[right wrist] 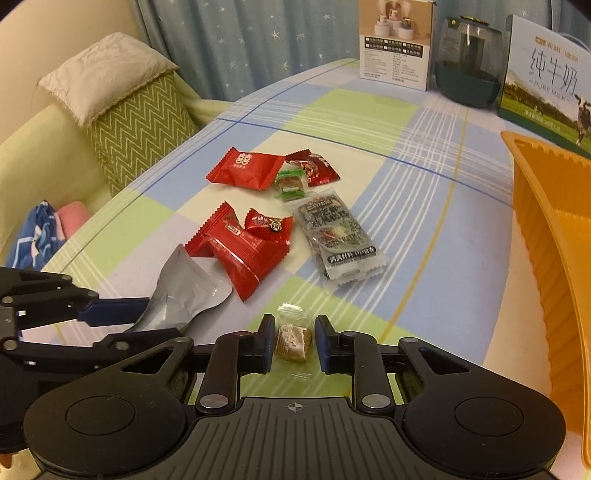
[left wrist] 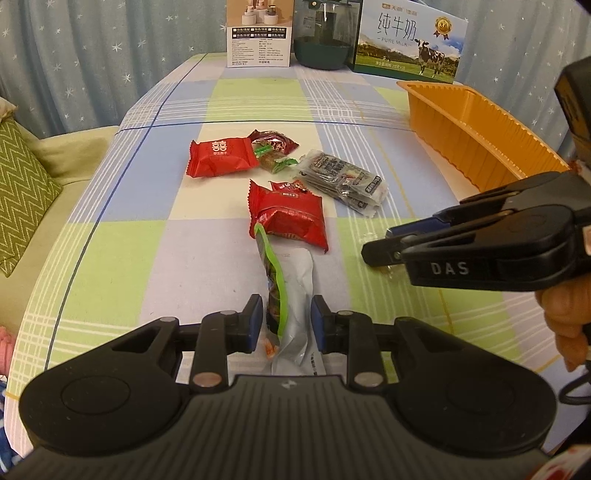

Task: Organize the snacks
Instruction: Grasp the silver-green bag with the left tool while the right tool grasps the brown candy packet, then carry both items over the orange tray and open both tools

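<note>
My left gripper (left wrist: 287, 325) is shut on a silver snack pouch with a green edge (left wrist: 291, 288), which sticks out forward over the tablecloth. The right wrist view shows the same pouch (right wrist: 184, 291) in the left gripper (right wrist: 147, 319) at the left edge. My right gripper (right wrist: 294, 343) is shut on a small brown candy in a clear wrapper (right wrist: 293, 341) low on the table. In the left wrist view the right gripper (left wrist: 380, 245) reaches in from the right, just in front of the orange tray (left wrist: 480, 133). Red packets (right wrist: 240, 254), a green-wrapped candy (right wrist: 290, 186) and dark clear packets (right wrist: 338, 236) lie loose in the middle.
The orange ribbed tray (right wrist: 546, 229) stands along the table's right side. A milk carton box (left wrist: 410, 44), a dark glass jar (left wrist: 325, 37) and a white box (left wrist: 258, 33) line the far edge. A sofa with a green zigzag cushion (right wrist: 136, 122) is on the left.
</note>
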The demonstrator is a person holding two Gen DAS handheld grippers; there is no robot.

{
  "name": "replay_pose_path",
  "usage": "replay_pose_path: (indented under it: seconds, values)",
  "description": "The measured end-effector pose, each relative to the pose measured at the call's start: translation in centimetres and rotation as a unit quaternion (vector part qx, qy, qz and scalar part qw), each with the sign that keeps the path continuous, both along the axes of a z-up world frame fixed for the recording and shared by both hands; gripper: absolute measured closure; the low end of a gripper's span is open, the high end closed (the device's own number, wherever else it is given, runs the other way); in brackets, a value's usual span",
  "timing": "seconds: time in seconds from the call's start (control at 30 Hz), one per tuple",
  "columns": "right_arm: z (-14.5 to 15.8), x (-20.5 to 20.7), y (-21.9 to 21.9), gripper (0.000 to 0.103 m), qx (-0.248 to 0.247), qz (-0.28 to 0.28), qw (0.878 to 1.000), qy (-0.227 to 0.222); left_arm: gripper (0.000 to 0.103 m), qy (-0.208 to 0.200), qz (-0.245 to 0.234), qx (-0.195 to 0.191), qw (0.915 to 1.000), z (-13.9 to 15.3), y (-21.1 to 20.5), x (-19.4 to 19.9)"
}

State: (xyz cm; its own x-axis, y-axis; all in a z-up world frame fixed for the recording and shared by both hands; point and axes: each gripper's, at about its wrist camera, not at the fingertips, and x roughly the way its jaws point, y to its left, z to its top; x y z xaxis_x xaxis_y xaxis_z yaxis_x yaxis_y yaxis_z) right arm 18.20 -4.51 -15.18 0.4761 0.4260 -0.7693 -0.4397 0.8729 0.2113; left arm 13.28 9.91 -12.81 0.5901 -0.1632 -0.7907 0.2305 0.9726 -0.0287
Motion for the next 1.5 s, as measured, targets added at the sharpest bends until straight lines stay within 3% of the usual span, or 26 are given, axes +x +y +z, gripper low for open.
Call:
replay_pose_path:
  seconds: [0.33,0.73,1.13,1.5]
  values:
    - [1.6,-0.8,-2.4,0.080,0.028,-0.038,0.999,-0.004,0.080,0.005,0.024,-0.015,0.9996,0.2,-0.1,-0.3]
    - [5.8,-2.4,-7.0,0.080,0.074,-0.097,0.991,-0.047,0.080,-0.019,0.029,-0.038,0.9987,4.4,-2.6,-1.0]
    - [12.2,-5.7,-14.3,0.080,0.074,-0.148,0.979,-0.117,0.080,-0.054,0.012,-0.083,0.9950,9.8,-9.1,-1.3]
    - [13.0,-7.9,-23.1,0.080,0.048,-0.215,0.967,-0.131,0.080,-0.067,-0.031,-0.111,0.9911,12.2,-16.7,-1.0]
